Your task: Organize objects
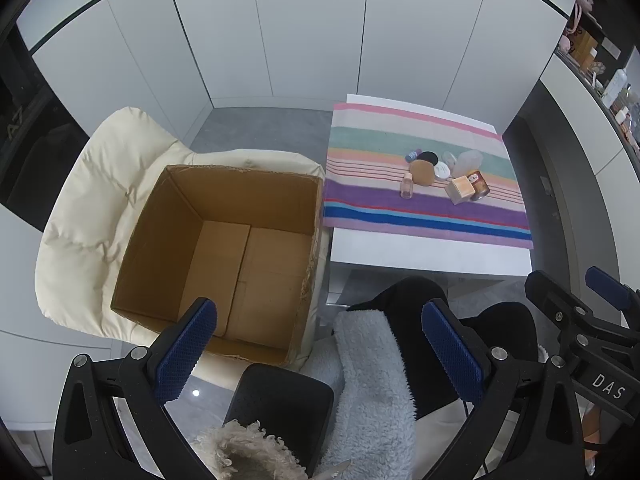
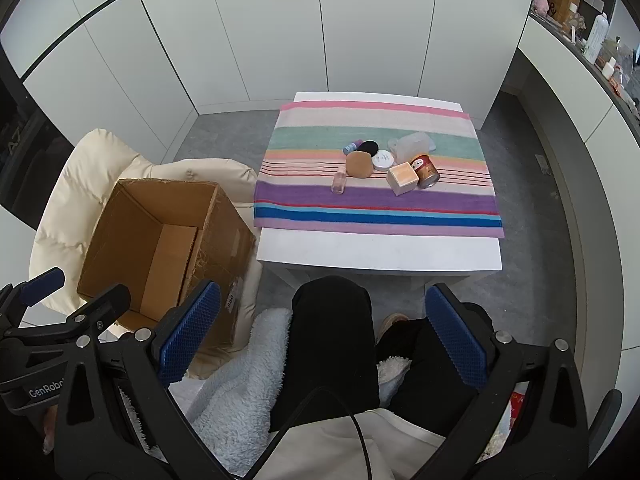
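Several small toiletries lie clustered on a striped cloth [image 2: 376, 204] over a white table [image 2: 380, 250]: a pink bottle [image 2: 339, 181], a tan sponge [image 2: 359, 164], a black round puff [image 2: 368, 147], a white jar [image 2: 383, 160], a beige cube box [image 2: 402, 178], a brown tin [image 2: 426, 171], a clear bag [image 2: 414, 144]. An open, empty cardboard box [image 1: 224, 256] sits on a cream cushioned chair [image 1: 92, 208] left of the table. My left gripper [image 1: 320, 354] is open above the box's near corner. My right gripper [image 2: 322, 344] is open above the person's knees, holding nothing.
White cabinet doors [image 2: 280, 32] form the back wall. A shelf [image 2: 592, 36] at the right carries bottles and boxes. The person's black trousers [image 2: 332, 340] and a fleecy pale blue garment [image 2: 236, 392] fill the foreground. Grey floor [image 2: 532, 272] surrounds the table.
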Available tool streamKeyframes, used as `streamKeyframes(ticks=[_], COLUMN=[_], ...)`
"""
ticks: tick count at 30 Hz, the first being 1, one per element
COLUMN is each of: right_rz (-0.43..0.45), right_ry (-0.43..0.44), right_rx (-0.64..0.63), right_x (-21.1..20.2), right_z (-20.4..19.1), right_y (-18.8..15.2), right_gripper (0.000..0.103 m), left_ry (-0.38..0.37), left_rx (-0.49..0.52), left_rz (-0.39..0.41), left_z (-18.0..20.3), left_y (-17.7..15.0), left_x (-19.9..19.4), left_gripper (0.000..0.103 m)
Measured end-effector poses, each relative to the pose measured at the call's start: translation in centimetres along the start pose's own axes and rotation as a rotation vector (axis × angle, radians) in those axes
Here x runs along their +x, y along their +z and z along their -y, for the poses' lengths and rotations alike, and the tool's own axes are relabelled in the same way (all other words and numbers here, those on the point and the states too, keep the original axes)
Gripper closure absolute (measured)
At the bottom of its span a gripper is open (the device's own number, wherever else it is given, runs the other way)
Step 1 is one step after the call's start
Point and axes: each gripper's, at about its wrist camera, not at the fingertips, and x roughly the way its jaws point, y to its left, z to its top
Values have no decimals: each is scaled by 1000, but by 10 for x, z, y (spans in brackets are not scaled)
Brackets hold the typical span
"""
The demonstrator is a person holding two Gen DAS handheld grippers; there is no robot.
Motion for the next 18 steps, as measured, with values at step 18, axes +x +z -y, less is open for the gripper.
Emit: streamKeyframes(ticks=[18], right_rz=[-2], right_ry=[-1], right_rx=[0], right_x=[0], right_z=[1], right_y=[1], right_gripper=[0], left_ry=[7], left_rx=[0], left_rz=[-3], left_z=[3], left_y=[0], left_x=[4], left_gripper=[0])
